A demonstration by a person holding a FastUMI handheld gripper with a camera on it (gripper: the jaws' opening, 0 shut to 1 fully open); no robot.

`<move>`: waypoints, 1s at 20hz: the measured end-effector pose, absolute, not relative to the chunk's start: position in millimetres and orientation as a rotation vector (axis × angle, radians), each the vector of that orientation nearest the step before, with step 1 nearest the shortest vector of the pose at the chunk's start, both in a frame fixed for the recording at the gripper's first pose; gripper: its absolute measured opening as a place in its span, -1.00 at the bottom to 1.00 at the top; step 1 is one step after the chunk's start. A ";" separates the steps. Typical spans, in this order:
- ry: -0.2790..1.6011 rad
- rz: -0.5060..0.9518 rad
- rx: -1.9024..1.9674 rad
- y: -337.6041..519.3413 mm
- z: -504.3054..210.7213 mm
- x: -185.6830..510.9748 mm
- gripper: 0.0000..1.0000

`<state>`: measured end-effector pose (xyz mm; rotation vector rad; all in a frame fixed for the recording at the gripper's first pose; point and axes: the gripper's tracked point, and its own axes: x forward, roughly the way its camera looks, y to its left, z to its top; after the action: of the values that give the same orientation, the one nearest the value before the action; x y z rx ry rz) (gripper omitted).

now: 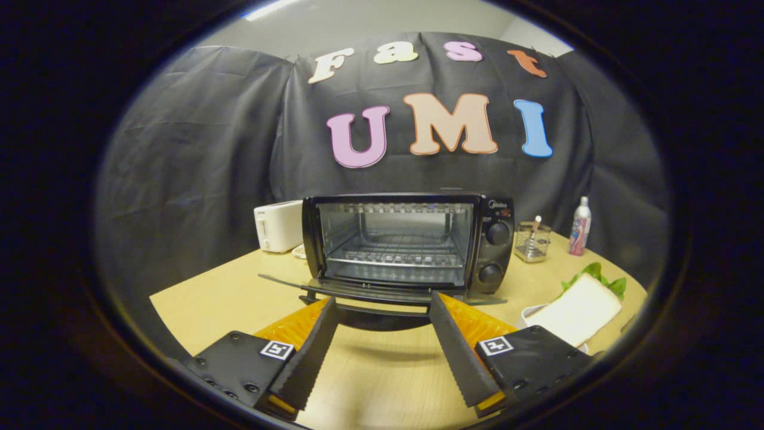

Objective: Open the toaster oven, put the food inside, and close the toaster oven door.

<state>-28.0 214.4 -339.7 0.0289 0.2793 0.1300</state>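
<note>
Oven (412, 245) sat on the wood table (239, 292) with its glass door (370, 292) dropped flat, just wire racks inside. Bread slice (576, 313) with some lettuce (597, 278) lay in a white dish (531, 312) right of your fingers. Your tongs (382, 307) were spread wide, gripping nothing, serrated tips right at the door's handle.

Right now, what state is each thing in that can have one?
Toaster oven: door folded down, open; rack inside bare.
Gripper: jaws spread open, holding nothing, tips at the door's front edge.
Slice of bread: lying on a white dish, beside the gripper, not yet in the oven.
White toaster: slots cannot be seen.
</note>
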 end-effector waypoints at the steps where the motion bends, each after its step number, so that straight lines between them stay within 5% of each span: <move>1: 0.297 0.135 0.041 214.3 -342.5 -29.7 0.93; 14: 0.641 0.187 0.166 219.9 -423.1 -57.8 0.69; 20: 0.645 0.186 0.173 219.2 -426.1 -57.4 0.57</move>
<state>-57.4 219.2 -426.1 0.1725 0.6454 0.1859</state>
